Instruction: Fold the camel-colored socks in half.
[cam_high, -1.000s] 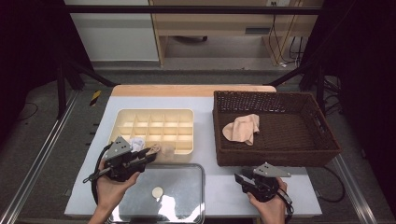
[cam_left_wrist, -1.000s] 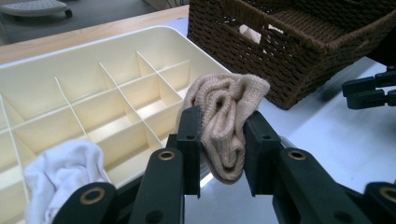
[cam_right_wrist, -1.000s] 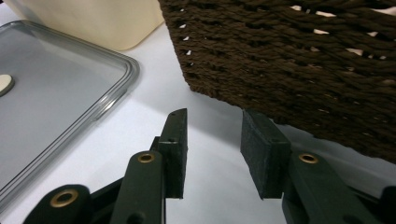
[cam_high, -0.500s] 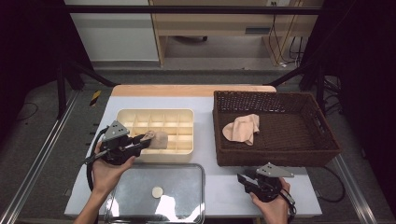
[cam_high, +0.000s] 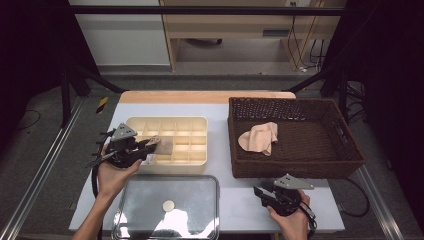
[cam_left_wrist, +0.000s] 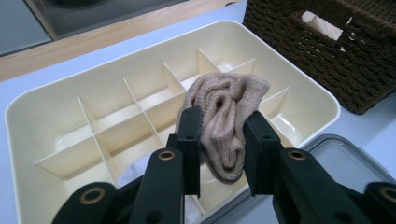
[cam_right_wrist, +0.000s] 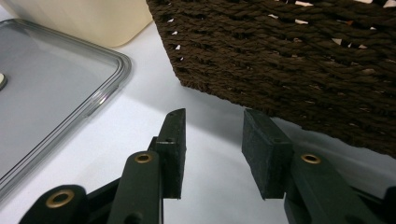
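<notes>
Your left claw (cam_left_wrist: 223, 135) is clamped on a soft, light sock (cam_left_wrist: 227, 112); grip its bunched middle above the tray (cam_left_wrist: 51, 107).

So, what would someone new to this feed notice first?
Probably the rolled beige sock clamped in the left tongs, held over the cream divided organizer tray. Next, the dark wicker basket at the table's right with another beige sock lying in it. The right tongs sit open and empty near that basket's front wall.
</notes>
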